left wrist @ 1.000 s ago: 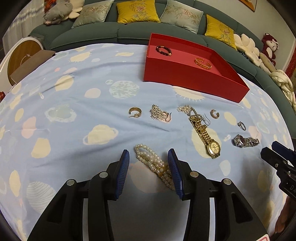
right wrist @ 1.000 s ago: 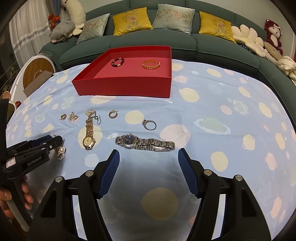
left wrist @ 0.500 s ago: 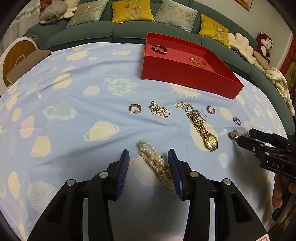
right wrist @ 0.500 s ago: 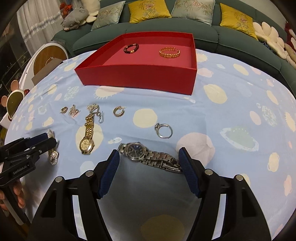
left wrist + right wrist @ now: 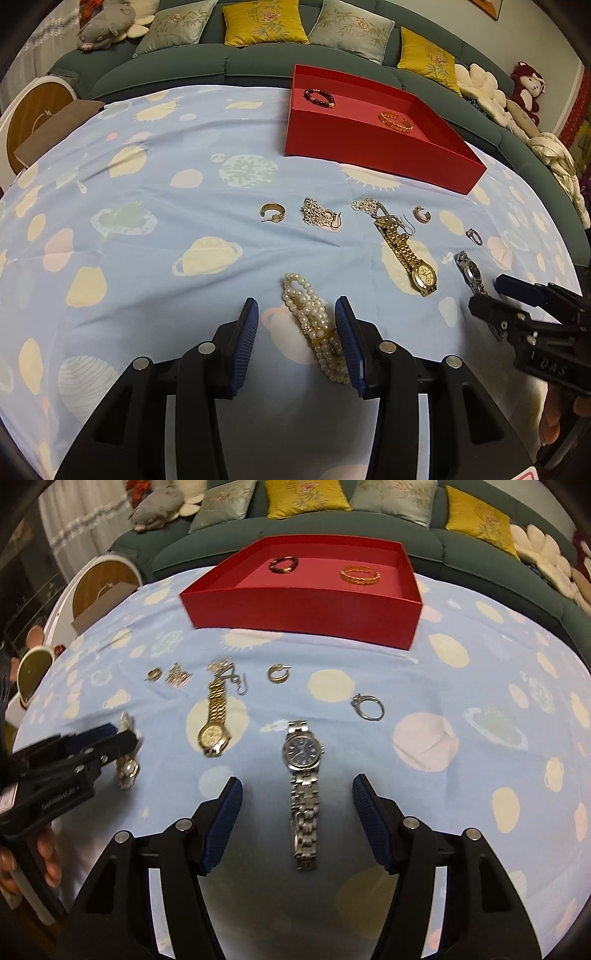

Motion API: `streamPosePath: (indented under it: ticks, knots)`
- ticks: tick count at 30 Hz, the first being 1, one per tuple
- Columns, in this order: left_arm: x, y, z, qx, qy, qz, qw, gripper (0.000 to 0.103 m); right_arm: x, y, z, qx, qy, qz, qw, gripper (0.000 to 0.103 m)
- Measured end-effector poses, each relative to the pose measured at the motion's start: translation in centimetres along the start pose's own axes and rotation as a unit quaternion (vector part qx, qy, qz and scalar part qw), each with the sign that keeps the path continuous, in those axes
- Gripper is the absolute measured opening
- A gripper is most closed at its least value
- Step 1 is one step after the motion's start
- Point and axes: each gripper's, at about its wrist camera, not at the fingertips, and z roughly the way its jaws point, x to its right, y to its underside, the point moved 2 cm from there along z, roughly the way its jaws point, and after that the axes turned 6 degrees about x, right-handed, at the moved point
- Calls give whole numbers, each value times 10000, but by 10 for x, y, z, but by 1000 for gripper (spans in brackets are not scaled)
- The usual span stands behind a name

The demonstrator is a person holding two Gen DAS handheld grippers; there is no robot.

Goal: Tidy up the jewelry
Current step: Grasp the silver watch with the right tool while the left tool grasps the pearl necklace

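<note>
Left gripper (image 5: 297, 332): jaws moderately apart, straddling the white pearl bracelet (image 5: 314, 325), which lies coiled on the blue planet-print cloth (image 5: 147, 258) covering the desk; the right blue pad sits just beside or against the beads, contact cannot be confirmed. Right gripper (image 5: 297, 812): jaws spread wide, one on each side of the silver link-band watch with dark blue dial (image 5: 303, 775), which lies flat and lengthwise between them, neither pad touching it. Gold link-band watch (image 5: 214, 720) lies to the left of the silver one, between the two grippers. Silver ring (image 5: 367, 706) lies apart, beyond the right jaw. Open red rectangular box (image 5: 303, 605) stands further back, containing a dark beaded bracelet (image 5: 283, 564) and a gold chain bracelet (image 5: 360, 575).
</note>
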Motion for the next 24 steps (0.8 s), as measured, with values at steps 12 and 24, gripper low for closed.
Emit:
streamPosePath:
  ticks: [12, 24]
  knots:
    - [-7, 4, -5, -7, 223, -19, 9998, 42, -10, -3, 9, 246, 150, -148, 9995, 36]
    - [-10, 6, -9, 23, 424, -144, 9990, 33, -5, -4, 9, 262, 288, -3, 9992, 25]
